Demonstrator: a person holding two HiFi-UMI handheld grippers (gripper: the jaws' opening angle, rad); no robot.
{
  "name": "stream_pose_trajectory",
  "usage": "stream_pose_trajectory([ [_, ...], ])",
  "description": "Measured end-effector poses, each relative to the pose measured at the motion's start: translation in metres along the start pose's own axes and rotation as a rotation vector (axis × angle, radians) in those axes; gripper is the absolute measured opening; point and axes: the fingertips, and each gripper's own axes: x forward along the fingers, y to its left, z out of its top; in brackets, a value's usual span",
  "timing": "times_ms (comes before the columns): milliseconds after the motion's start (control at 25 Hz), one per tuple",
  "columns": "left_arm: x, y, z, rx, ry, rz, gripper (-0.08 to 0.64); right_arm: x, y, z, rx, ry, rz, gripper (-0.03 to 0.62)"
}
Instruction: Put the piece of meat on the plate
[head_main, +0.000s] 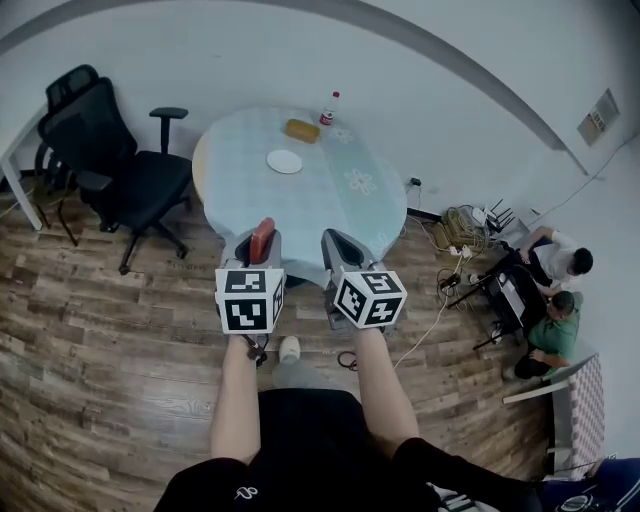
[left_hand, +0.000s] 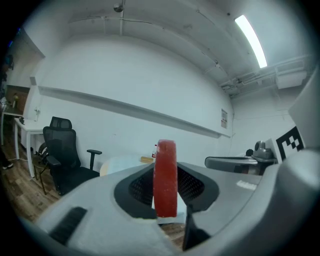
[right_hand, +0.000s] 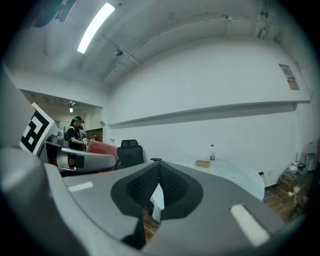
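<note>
A red piece of meat (head_main: 262, 240) (left_hand: 165, 186) stands on edge between the jaws of my left gripper (head_main: 261, 231) (left_hand: 165, 165), which is shut on it. My right gripper (head_main: 331, 241) (right_hand: 159, 164) is beside it, shut and holding nothing. Both are held over the wooden floor, short of the round table (head_main: 240, 185), and point level toward it. A small white plate (head_main: 285, 161) lies on the table's far half, well beyond both grippers. In the right gripper view the meat (right_hand: 102, 148) shows at the left.
On the table's far edge are a tan box (head_main: 301, 130) (right_hand: 203, 163) and a bottle (head_main: 328, 108) (right_hand: 212, 152). A black office chair (head_main: 120, 165) (left_hand: 60, 157) stands left of the table. Cables (head_main: 462, 230) and two seated people (head_main: 555, 300) are at the right.
</note>
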Motion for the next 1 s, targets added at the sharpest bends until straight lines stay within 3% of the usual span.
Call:
stream_pose_trajectory([
  [240, 0.034, 0.034, 0.004, -0.001, -0.017, 0.032, 0.097, 0.05, -0.006, 0.0, -0.03, 0.009, 0.054, 0.006],
  [400, 0.079, 0.066, -0.002, -0.028, 0.02, 0.076, 0.095, 0.1, -0.031, -0.014, -0.014, 0.052, 0.078, 0.006],
  [600, 0.174, 0.104, -0.025, -0.066, 0.101, 0.095, 0.095, 0.195, -0.084, -0.043, 0.039, 0.129, 0.086, 0.006],
  [800, 0.297, 0.151, -0.068, -0.187, 0.208, 0.121, 0.095, 0.303, -0.147, -0.091, 0.053, 0.274, 0.097, 0.006],
  [1000, 0.375, 0.169, -0.106, -0.209, 0.34, 0.102, 0.095, 0.37, -0.215, -0.129, 0.147, 0.341, 0.021, 0.006],
])
